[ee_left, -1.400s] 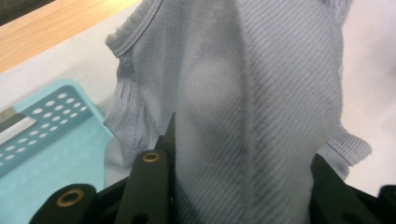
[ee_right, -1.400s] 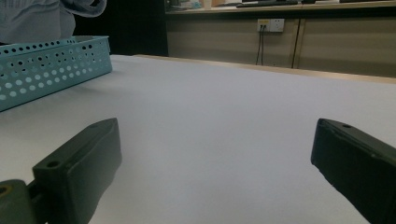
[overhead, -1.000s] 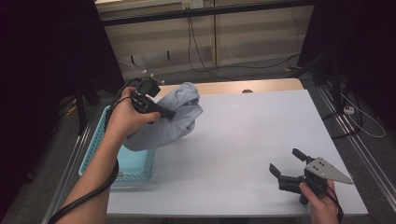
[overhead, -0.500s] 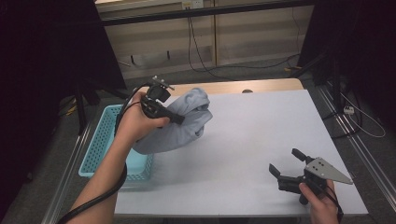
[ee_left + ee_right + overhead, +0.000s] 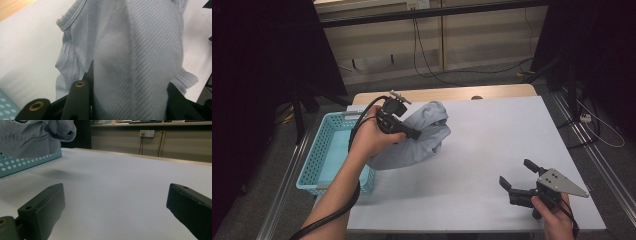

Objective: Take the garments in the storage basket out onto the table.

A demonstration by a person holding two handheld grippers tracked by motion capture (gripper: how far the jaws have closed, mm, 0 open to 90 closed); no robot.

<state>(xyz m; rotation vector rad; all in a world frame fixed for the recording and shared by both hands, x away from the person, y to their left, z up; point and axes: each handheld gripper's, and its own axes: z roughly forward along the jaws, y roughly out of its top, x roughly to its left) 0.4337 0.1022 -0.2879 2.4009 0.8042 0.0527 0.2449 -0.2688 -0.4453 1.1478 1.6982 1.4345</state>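
My left tool [image 5: 416,135] grasps the grey ribbed garment [image 5: 422,142], which hangs bunched from its jaws just right of the teal basket [image 5: 324,150]; my right tool [image 5: 522,179] rests released on the counter [image 5: 492,145].

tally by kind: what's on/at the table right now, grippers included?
Grippers: 2, left gripper and right gripper
Grey garment: 1
Teal basket: 1
Total: 4

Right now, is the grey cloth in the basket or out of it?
Out. The grey cloth hangs bunched in the left tongs, over the white table beside the turquoise basket; whether it touches the table, cannot tell.
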